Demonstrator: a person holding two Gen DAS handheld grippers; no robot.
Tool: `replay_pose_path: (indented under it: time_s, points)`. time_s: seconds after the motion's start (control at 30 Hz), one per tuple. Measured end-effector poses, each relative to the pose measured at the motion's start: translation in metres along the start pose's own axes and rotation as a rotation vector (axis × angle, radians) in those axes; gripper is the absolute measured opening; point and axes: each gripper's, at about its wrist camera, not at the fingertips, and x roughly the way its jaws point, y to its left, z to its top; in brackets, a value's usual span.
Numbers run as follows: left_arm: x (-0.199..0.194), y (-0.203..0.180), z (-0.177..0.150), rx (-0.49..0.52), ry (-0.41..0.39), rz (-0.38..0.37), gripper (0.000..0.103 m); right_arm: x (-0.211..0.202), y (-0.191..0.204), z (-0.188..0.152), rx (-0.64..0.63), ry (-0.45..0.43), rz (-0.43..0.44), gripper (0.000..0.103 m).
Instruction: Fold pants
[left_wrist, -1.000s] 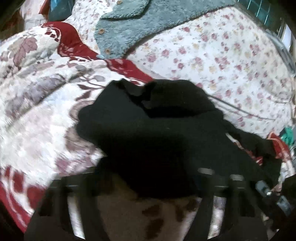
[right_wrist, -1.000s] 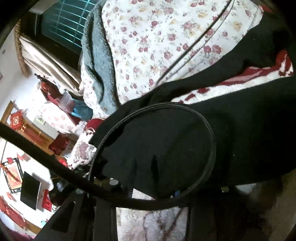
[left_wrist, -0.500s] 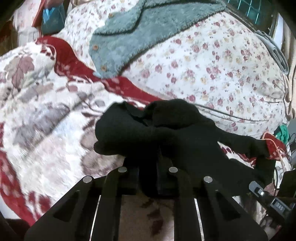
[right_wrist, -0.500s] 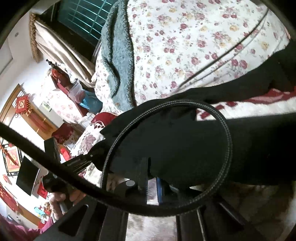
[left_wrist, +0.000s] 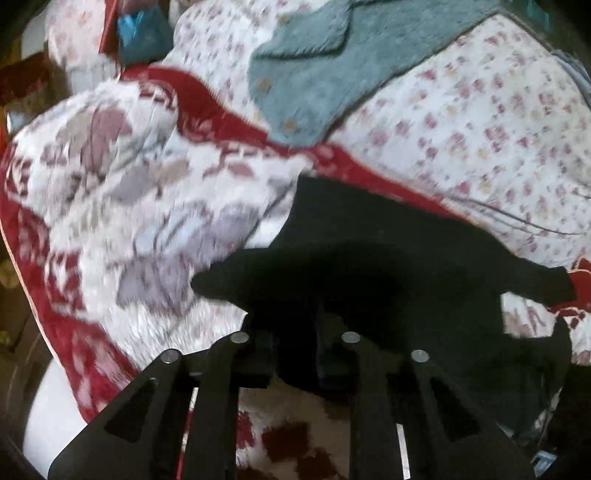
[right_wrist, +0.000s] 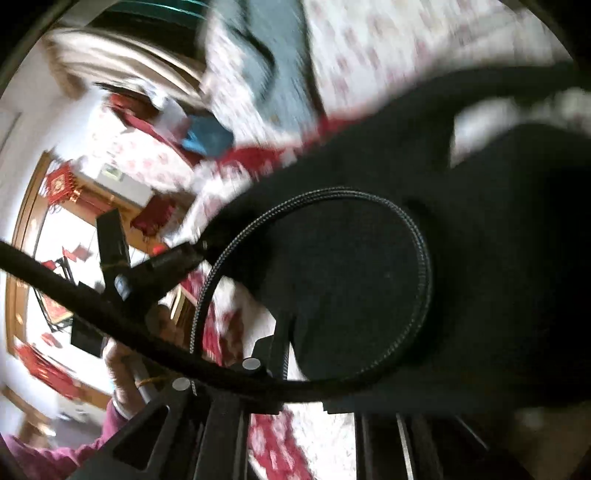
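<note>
The black pants hang bunched in front of my left gripper, whose fingers are shut on a fold of the cloth above the red-and-white floral blanket. In the right wrist view the pants fill the right half of the frame, and my right gripper is shut on their edge. The other gripper shows at the left, held by a hand. A black braided cable loops across the lens. Both views are motion-blurred.
A floral quilt with a teal fleece garment on it lies behind the blanket. A blue bag sits at the far left. In the right wrist view there are red wall decorations and a curtain.
Both grippers have swung left with the pants still held. The pants now hang lower and more stretched out between them. The views have turned blurry from the motion.
</note>
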Motion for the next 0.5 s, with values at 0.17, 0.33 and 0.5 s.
replay_pose_path:
  time_s: [0.17, 0.33, 0.5]
  points:
    - [-0.015, 0.01, 0.001, -0.071, -0.021, -0.035, 0.03, -0.051, 0.012, -0.005, -0.103, -0.03, 0.017, 0.039]
    - [-0.056, 0.012, -0.005, -0.064, -0.129, 0.029, 0.035, -0.138, -0.015, -0.02, -0.075, -0.124, -0.075, 0.045]
    - [-0.088, -0.017, -0.017, 0.063, -0.181, -0.047, 0.035, -0.222, -0.083, -0.026, 0.143, -0.287, -0.309, 0.045]
